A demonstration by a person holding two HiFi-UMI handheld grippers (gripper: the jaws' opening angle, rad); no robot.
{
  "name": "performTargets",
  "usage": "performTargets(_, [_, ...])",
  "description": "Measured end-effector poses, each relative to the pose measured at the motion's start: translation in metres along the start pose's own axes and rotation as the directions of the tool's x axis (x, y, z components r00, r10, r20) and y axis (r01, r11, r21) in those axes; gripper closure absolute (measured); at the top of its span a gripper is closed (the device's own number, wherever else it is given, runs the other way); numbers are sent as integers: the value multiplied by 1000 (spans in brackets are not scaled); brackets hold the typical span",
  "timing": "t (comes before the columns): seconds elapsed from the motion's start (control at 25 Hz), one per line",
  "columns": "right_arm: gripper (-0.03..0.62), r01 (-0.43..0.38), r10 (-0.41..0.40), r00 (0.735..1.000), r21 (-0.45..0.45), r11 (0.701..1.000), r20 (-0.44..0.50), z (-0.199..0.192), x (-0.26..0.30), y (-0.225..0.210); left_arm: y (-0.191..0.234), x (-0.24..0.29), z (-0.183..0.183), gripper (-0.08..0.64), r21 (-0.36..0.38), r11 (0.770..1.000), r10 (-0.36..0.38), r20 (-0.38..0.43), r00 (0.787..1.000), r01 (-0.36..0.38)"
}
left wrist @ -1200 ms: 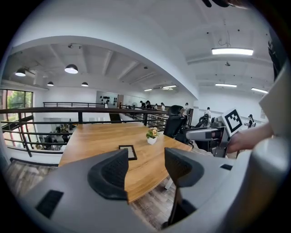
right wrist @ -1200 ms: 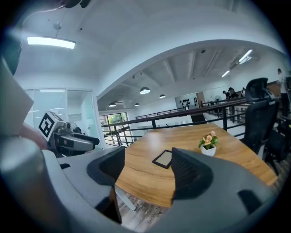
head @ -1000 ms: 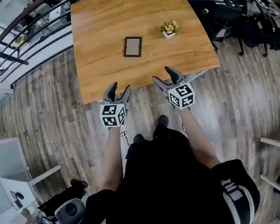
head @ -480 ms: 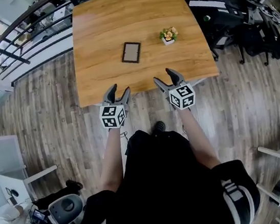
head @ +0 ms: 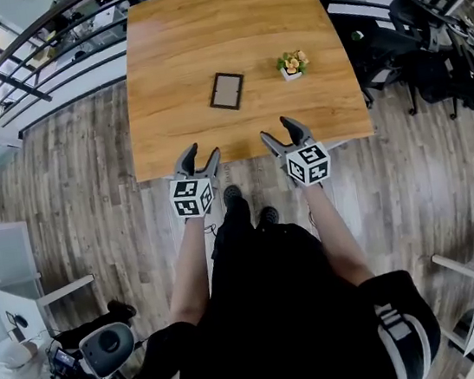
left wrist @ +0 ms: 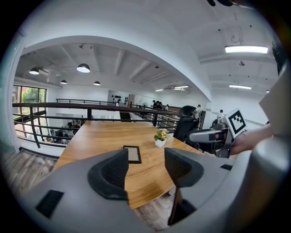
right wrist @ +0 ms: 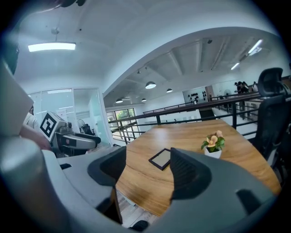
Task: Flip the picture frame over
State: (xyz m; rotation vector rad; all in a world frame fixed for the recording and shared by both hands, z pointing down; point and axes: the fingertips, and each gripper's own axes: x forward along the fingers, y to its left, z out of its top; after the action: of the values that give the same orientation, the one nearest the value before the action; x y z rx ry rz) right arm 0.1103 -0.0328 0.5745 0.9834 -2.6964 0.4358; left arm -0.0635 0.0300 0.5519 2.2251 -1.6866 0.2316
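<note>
Your left gripper has its jaws apart and nothing stands between them. Your right gripper has just been closing its jaws a little, but they are also wide apart and empty. Both pairs of jaws hang at the near edge of the tabletop, not yet over the wood. The picture frame lies flat ahead of the jaws, between the two lines along which they point, and well apart from both. A small flower pot stands ahead of the right jaws, near the frame but not touching it. I judge that you are in the approach step and no grasp has begun. The next move calls for a reach forward and down. One jaw must go low against the wood at an edge of the frame, because it lies flat and looks thin.
</note>
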Motion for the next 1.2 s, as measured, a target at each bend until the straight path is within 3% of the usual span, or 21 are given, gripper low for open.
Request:
performTargets(0.56, [293, 96, -95, 994, 20, 995, -52, 12, 53, -38, 53, 66, 14, 295, -30, 998, -60, -41, 997, 59])
performTargets(0.84, [293, 113, -113, 991, -16, 994, -70, 33, 99, -52, 98, 103, 23, 295, -51, 996, -79, -59, 995, 76])
performTargets(1.2, [299, 176, -175, 982, 12, 984, -65, 53, 139, -80, 127, 149, 46, 295, -17, 989, -149, -59, 987, 149])
